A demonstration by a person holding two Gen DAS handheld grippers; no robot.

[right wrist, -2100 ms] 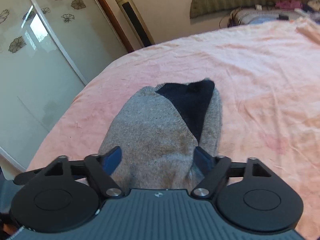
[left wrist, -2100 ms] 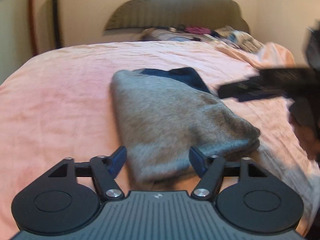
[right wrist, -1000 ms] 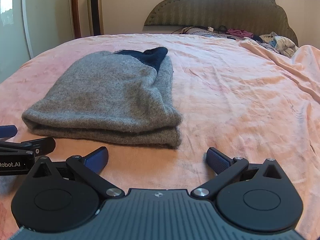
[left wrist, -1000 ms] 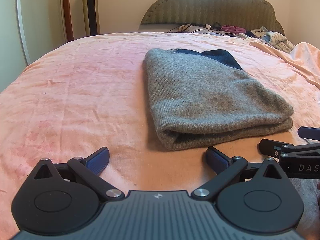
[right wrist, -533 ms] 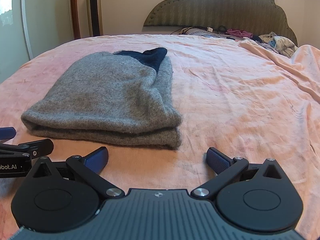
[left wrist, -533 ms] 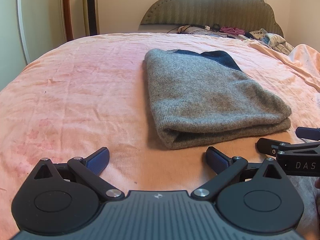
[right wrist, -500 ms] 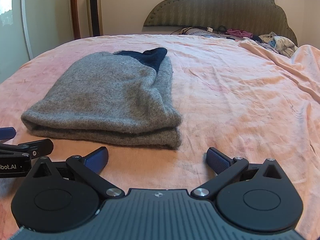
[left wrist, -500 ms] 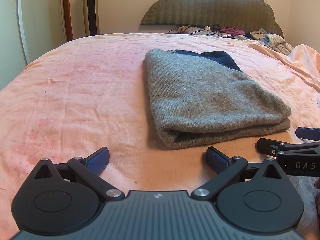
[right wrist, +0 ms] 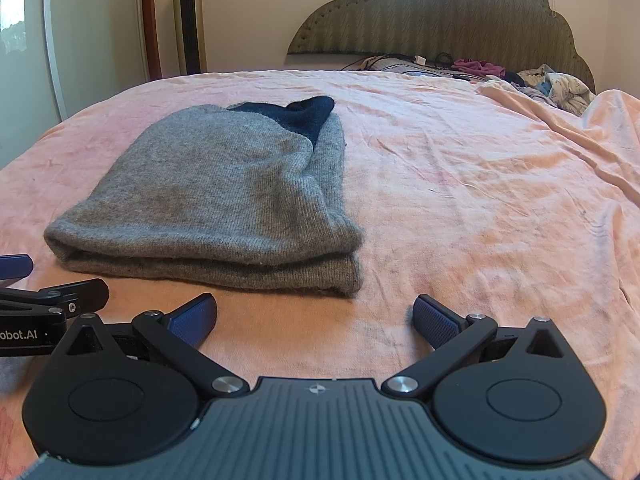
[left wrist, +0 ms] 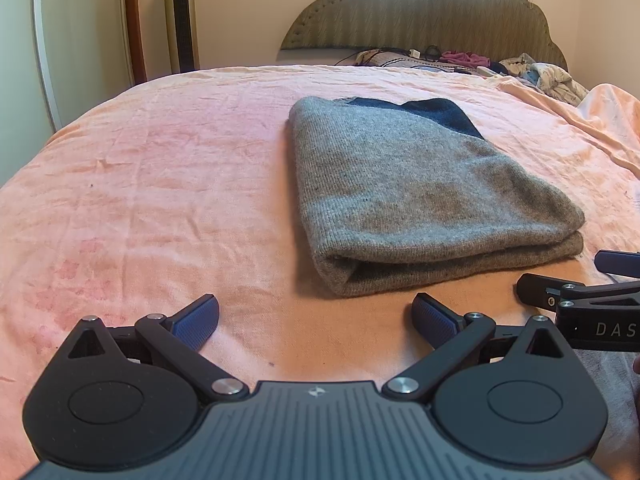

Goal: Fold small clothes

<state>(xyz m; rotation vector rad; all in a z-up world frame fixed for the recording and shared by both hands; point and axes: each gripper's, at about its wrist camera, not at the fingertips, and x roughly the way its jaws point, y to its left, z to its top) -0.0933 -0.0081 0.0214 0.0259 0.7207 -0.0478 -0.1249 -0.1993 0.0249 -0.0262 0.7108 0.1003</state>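
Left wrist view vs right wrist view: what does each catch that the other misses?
Left wrist only: the sweater's left edge with bare blanket beyond it, and the right hand-held gripper entering at the right border.

Right wrist only: the sweater's right edge, the wide bare stretch of pink blanket to its right, and the left hand-held gripper at the left border.

Both: the folded grey sweater with its dark blue part, headboard, tower fan, both grippers open and empty.

Count: 1 folded grey sweater [left wrist: 420,196], ahead of both grippers. 2 grippers, left gripper [left wrist: 315,318] and right gripper [right wrist: 315,316], jaws spread wide, empty. 1 bed [left wrist: 160,184]. 1 headboard [left wrist: 432,12]. 1 tower fan [left wrist: 181,20], far left.
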